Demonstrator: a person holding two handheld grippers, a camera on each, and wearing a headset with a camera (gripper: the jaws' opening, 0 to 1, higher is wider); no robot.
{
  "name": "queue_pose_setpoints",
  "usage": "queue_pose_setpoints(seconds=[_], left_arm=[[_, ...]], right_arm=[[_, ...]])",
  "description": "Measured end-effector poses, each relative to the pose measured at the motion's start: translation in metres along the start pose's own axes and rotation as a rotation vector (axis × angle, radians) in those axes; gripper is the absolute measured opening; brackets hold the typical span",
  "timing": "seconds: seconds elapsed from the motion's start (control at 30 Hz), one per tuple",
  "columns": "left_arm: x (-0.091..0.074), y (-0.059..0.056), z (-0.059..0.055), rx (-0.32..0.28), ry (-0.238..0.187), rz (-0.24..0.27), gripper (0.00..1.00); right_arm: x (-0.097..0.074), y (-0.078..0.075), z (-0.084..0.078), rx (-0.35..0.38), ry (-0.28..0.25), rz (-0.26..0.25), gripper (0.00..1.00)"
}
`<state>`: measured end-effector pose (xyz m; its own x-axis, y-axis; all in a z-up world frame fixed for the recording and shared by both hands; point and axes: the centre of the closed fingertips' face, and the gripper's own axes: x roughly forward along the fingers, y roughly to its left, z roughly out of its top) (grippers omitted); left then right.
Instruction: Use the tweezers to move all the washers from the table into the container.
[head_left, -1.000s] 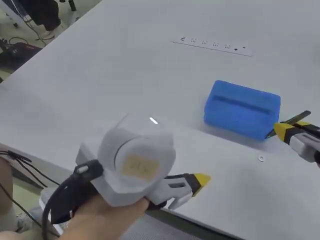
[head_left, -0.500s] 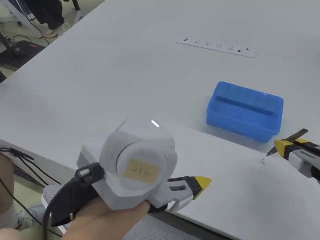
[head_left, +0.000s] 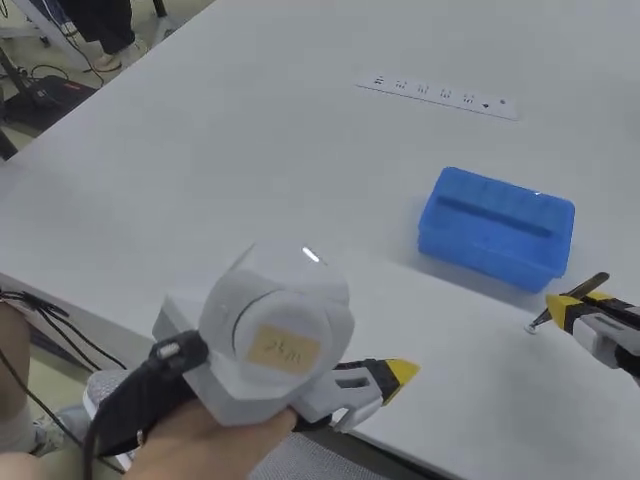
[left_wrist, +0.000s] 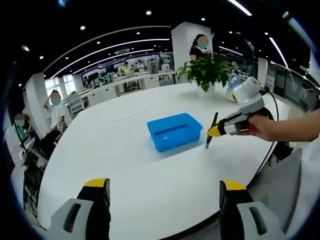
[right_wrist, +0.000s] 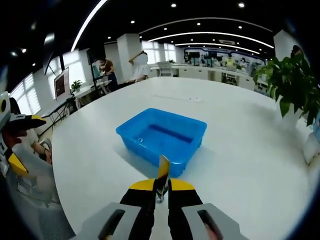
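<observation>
Right claw (right_wrist: 162, 189) pinches tweezers (right_wrist: 163, 169) beside container (right_wrist: 150, 150); left claw (left_wrist: 165, 184) gapes empty at table (left_wrist: 125, 165) edge.

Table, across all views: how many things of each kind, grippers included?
Container: 1
Power strip: 1
Tweezers: 1
Washer, lying in the container: 1
Grippers: 2, the left gripper and the right gripper
Total: 6

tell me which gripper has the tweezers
The right gripper, shut on the tweezers; the left gripper is open and empty.
</observation>
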<state>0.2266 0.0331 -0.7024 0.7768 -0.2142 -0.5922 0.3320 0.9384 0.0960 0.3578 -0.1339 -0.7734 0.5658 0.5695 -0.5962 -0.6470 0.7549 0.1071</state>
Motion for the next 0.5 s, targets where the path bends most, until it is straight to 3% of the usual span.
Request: queue_pose_setpoints(seconds=[0.37, 0.5], left_arm=[[0.0012, 0.002, 0.0002, -0.004, 0.0, 0.001, 0.92], [0.0, 0.0033, 0.0011, -0.002, -0.003, 0.005, 0.92]], right_arm=[[0.0, 0.0012, 0.0003, 0.002, 0.004, 0.003, 0.04], [-0.0053, 0.0031, 0.0075, 0.005, -0.006, 0.004, 0.04]])
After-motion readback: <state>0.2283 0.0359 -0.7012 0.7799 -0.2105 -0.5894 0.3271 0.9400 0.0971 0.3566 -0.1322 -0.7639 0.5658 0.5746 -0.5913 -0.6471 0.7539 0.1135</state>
